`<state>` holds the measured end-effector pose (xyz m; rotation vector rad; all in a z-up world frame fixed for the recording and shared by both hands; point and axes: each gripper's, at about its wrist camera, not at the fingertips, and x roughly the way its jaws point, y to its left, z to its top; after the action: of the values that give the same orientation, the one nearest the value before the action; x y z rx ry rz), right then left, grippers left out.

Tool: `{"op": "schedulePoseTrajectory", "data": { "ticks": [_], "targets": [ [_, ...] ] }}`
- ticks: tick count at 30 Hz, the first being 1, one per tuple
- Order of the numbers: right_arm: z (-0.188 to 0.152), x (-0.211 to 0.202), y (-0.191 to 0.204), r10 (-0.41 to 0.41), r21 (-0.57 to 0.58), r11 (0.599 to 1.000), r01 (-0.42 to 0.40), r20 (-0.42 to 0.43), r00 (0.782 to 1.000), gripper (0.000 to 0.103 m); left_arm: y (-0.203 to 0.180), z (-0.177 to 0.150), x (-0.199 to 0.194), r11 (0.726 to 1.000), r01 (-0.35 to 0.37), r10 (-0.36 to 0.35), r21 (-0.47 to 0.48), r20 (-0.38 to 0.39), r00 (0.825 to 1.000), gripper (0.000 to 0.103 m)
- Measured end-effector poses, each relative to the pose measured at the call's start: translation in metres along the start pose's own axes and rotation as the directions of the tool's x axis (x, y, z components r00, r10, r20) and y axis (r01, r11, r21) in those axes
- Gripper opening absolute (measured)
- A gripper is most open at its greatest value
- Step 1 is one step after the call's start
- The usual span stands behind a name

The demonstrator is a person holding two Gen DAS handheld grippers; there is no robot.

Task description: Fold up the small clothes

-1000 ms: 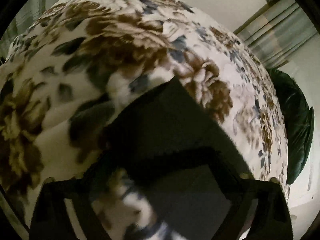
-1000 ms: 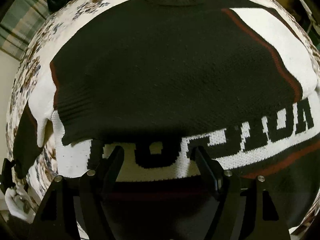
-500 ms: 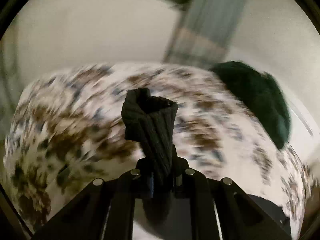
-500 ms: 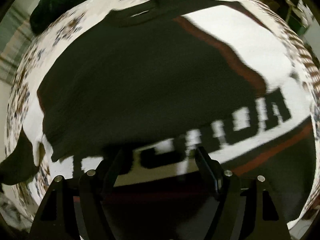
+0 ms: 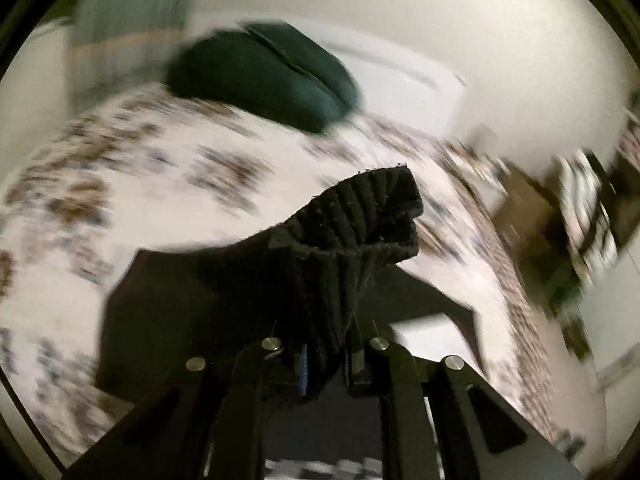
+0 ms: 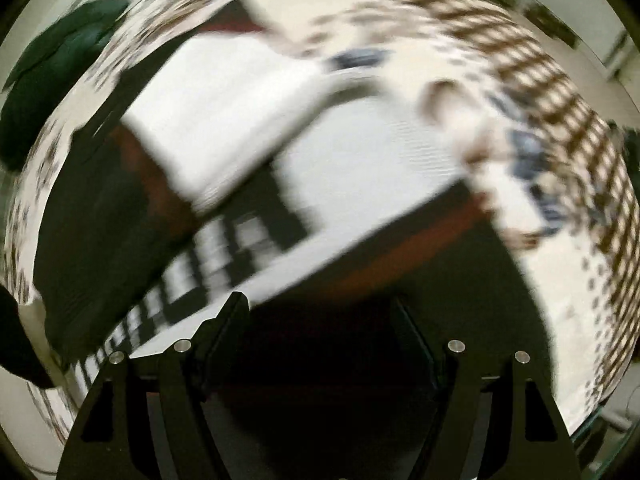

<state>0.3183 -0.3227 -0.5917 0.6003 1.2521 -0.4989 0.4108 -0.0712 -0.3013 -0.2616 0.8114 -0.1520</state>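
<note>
A black knit sweater with white panels, dark red stripes and block letters lies on a floral bedspread. My left gripper is shut on the sweater's ribbed black cuff, which sticks up between the jaws, lifted above the rest of the sweater. My right gripper is open and empty, low over the sweater's black lower part. Both views are motion-blurred.
A dark green cushion lies at the far end of the bed; it also shows in the right wrist view. Beyond the bed's right edge is brown furniture with clutter. A white wall is behind.
My left gripper closed on the ribbed cuff and lifted it, swinging right. My right gripper stayed open and swept right across the sweater toward its white side.
</note>
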Motion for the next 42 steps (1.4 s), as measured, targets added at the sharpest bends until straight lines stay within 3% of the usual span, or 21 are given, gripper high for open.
{"op": "schedulePoseTrajectory", "data": {
  "ticks": [6,9,12,13,14,16,19,23,26,29,32,33,34,35,38,40,41,42],
  "targets": [
    [0.018,-0.001,-0.067,0.016,0.069,0.997,-0.016,-0.003,1.0,0.075,-0.13,-0.063,0.059,0.981,0.11,-0.082,0.16,-0.175,0.981,0.009],
    [0.024,0.001,-0.081,0.044,0.083,0.996,-0.042,-0.016,0.999,0.075,-0.169,-0.094,0.085,0.965,0.083,-0.012,0.25,-0.272,0.962,0.012],
    [0.029,0.003,-0.076,0.092,0.069,0.994,-0.089,-0.034,0.995,0.075,-0.173,-0.104,0.091,0.966,0.071,0.014,0.248,-0.323,0.946,0.02],
    [0.02,-0.002,-0.084,0.108,0.066,0.992,-0.105,-0.039,0.993,0.075,-0.169,-0.104,0.089,0.967,0.071,0.013,0.244,-0.326,0.945,0.035],
    [0.022,-0.004,-0.086,0.133,0.058,0.99,-0.13,-0.052,0.99,0.075,-0.164,-0.103,0.085,0.968,0.075,0.007,0.24,-0.325,0.946,0.064],
    [0.022,-0.014,-0.099,0.157,0.053,0.987,-0.154,-0.059,0.986,0.075,-0.144,-0.094,0.075,0.975,0.07,-0.003,0.213,-0.299,0.954,0.095],
    [0.036,-0.027,-0.101,0.227,0.073,0.972,-0.222,-0.07,0.971,0.075,-0.101,-0.08,0.057,0.986,0.004,0.039,0.169,-0.247,0.968,0.096],
    [0.064,-0.048,-0.092,0.338,0.083,0.939,-0.334,-0.044,0.94,0.075,-0.04,-0.065,0.039,0.984,-0.142,0.16,0.104,-0.2,0.967,0.096],
    [0.084,-0.046,-0.067,0.371,0.04,0.929,-0.369,-0.037,0.928,0.075,0.01,-0.064,0.033,0.961,-0.26,0.274,0.095,-0.193,0.942,0.096],
    [0.113,-0.028,-0.031,0.333,-0.058,0.94,-0.335,-0.037,0.942,0.076,0.05,-0.075,0.037,0.939,-0.333,0.343,0.083,-0.219,0.913,0.096],
    [0.129,0.0,0.008,0.271,-0.127,0.95,-0.285,-0.117,0.955,0.074,0.078,-0.084,0.038,0.921,-0.384,0.39,0.074,-0.235,0.89,0.096],
    [0.133,0.007,0.016,0.245,-0.143,0.954,-0.263,-0.134,0.96,0.067,0.087,-0.087,0.038,0.916,-0.396,0.401,0.071,-0.239,0.884,0.096],
    [0.136,0.013,0.019,0.228,-0.151,0.957,-0.249,-0.14,0.964,0.035,0.095,-0.091,0.038,0.912,-0.405,0.409,0.069,-0.246,0.879,0.096],
    [0.137,0.015,0.021,0.187,-0.164,0.964,-0.209,-0.136,0.973,0.021,0.102,-0.095,0.037,0.909,-0.412,0.414,0.066,-0.257,0.873,0.096],
    [0.138,-0.018,0.024,0.186,-0.239,0.952,-0.189,-0.034,0.982,0.015,0.123,-0.107,0.031,0.902,-0.428,0.425,0.056,-0.287,0.858,0.096],
    [0.136,-0.044,0.027,0.203,-0.276,0.943,-0.188,0.029,0.979,0.013,0.132,-0.113,0.028,0.899,-0.436,0.429,0.049,-0.3,0.852,0.096],
    [0.138,-0.056,0.03,0.2,-0.3,0.939,-0.169,0.077,0.977,0.004,0.138,-0.117,0.025,0.897,-0.44,0.43,0.041,-0.309,0.848,0.096],
    [0.141,-0.063,0.033,0.196,-0.332,0.932,-0.148,0.118,0.974,0.004,0.143,-0.119,0.024,0.896,-0.442,0.43,0.036,-0.317,0.846,0.096]
  ]
}}
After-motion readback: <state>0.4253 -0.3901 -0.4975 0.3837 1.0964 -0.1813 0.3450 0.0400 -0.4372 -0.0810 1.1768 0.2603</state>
